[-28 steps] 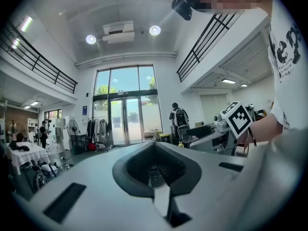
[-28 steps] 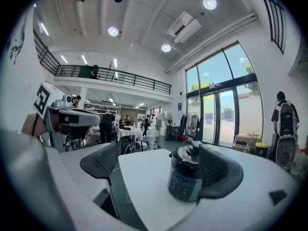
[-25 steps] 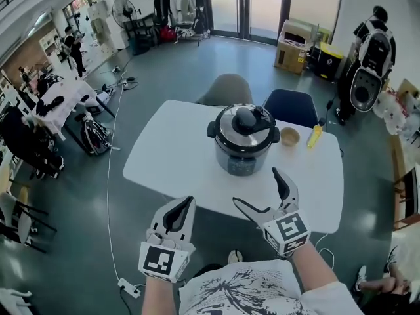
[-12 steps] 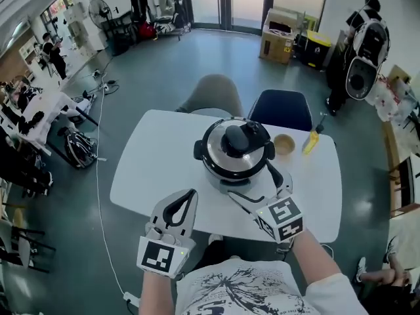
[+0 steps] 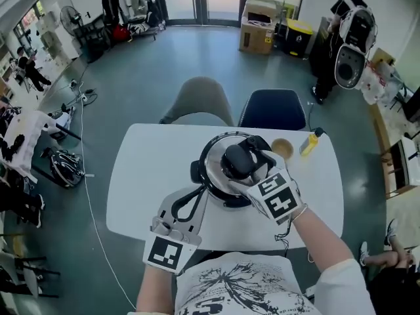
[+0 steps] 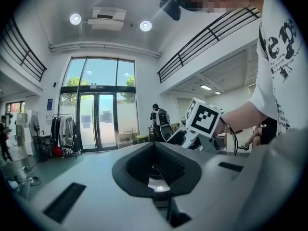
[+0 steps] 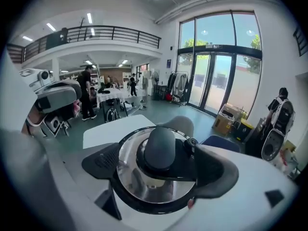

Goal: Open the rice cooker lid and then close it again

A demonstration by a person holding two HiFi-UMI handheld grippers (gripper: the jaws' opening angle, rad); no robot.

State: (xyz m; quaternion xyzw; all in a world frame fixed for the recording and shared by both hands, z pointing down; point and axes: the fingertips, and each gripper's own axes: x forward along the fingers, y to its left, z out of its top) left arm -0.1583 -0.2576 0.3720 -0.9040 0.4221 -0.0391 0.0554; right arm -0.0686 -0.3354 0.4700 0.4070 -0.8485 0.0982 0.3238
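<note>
The rice cooker stands in the middle of the white table. Its steel lid lies closed and has a black knob on top. My right gripper hangs tilted down over the lid, its jaws wide either side of the knob and closing. The pads do not press on the knob. My left gripper is shut on nothing and points level at the cooker's front left side. In the left gripper view, the right gripper's marker cube shows beyond the shut jaws.
A small bowl and a yellow bottle sit on the table right of the cooker. A grey chair and a blue chair stand behind the table. A person and a cardboard box are at the back.
Both grippers moved forward to the cooker. The right one came down over the lid and now straddles the knob. The left one now reaches the cooker's front left side.
</note>
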